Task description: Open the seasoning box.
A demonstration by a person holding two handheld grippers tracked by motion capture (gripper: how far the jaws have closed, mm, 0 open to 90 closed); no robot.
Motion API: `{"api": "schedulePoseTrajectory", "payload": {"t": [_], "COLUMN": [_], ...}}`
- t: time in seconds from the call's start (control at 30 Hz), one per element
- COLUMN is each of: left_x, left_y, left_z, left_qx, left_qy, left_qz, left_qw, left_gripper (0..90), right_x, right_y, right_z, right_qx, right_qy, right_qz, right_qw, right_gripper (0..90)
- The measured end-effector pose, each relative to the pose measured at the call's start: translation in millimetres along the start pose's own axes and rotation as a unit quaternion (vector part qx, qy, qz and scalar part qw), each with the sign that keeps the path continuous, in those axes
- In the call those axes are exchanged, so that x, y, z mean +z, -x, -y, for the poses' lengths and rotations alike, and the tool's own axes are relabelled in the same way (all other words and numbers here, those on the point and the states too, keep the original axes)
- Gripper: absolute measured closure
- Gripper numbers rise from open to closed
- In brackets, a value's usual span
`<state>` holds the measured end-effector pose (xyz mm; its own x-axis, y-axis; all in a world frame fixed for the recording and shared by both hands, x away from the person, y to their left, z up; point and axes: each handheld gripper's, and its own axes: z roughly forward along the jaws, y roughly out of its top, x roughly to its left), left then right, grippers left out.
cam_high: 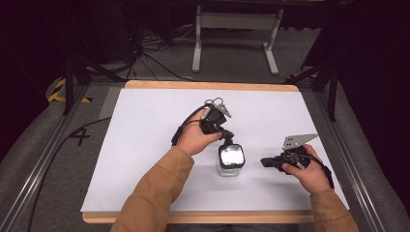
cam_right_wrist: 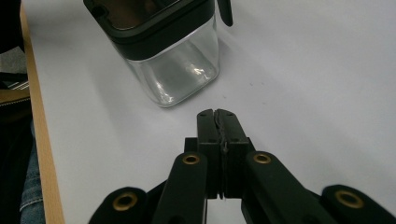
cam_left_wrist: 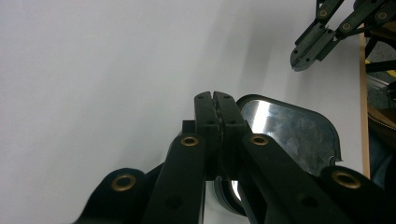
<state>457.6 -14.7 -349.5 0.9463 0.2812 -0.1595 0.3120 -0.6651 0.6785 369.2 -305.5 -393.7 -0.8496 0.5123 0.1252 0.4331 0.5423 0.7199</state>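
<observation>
**Both grippers closed and empty at the jar**

The white table [cam_high: 145, 145] lies under both grippers, its wooden edge running along the near side. On it stands the jar [cam_high: 230, 162], clear glass with a black-rimmed, shiny lid, placed between the two grippers.

The left gripper [cam_high: 226, 137] points down at the jar from the far side; its tips sit just above the lid's far rim, and whether they touch it I cannot tell. In the left gripper view its jaws are pressed flat together with nothing between them, the lid [cam_left_wrist: 289, 130] just beyond and to one side of the tips.

The right gripper [cam_high: 265, 162] lies level, just beside the jar and apart from it. Its jaws also meet, pinching nothing; the jar [cam_right_wrist: 173, 60] stands ahead of its tips.
</observation>
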Motion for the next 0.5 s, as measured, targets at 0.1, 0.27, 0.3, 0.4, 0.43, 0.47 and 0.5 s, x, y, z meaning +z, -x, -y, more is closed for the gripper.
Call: {"api": "schedulePoseTrajectory", "payload": {"t": [0.1, 0.27, 0.3, 0.4, 0.43, 0.47, 0.5], "left_x": [-1.0, 1.3, 1.3, 2.0, 2.1, 2.2, 2.4], "left_y": [-1.1, -2.6, -2.9, -3.7, -4.1, -4.0, -3.9], "left_z": [0.7, 0.6, 0.5, 0.7, 0.8, 0.7, 0.4], "left_qx": [-0.002, 0.007, 0.007, -0.005, -0.005, -0.005, -0.003], "left_qy": [0.001, -0.005, -0.005, -0.003, -0.003, -0.004, -0.003], "left_qz": [0.001, 0.0, 0.0, 0.005, 0.006, 0.005, 0.004], "left_qw": [1.0, 1.0, 1.0, 1.0, 1.0, 1.0, 1.0], "left_gripper": [89.9, 89.9, 89.9, 89.9, 89.9, 89.9, 89.9], "right_x": [1.1, 2.5, 2.3, 1.6, 1.6, 1.5, 1.9], "right_y": [0.5, -0.3, -0.3, -0.4, -0.6, -0.9, -1.4], "right_z": [-0.1, -0.3, -0.3, -0.4, -0.4, -0.5, -0.6], "right_qx": [-0.002, -0.003, -0.003, -0.004, -0.004, -0.004, -0.004], "right_qy": [0.0, -0.002, -0.001, 0.001, 0.001, 0.0, 0.002], "right_qz": [0.0, -0.004, -0.004, -0.005, -0.005, -0.005, -0.006], "right_qw": [1.0, 1.0, 1.0, 1.0, 1.0, 1.0, 1.0], "right_gripper": [89.7, 89.7, 89.6, 89.6, 89.6, 89.7, 89.6]}}
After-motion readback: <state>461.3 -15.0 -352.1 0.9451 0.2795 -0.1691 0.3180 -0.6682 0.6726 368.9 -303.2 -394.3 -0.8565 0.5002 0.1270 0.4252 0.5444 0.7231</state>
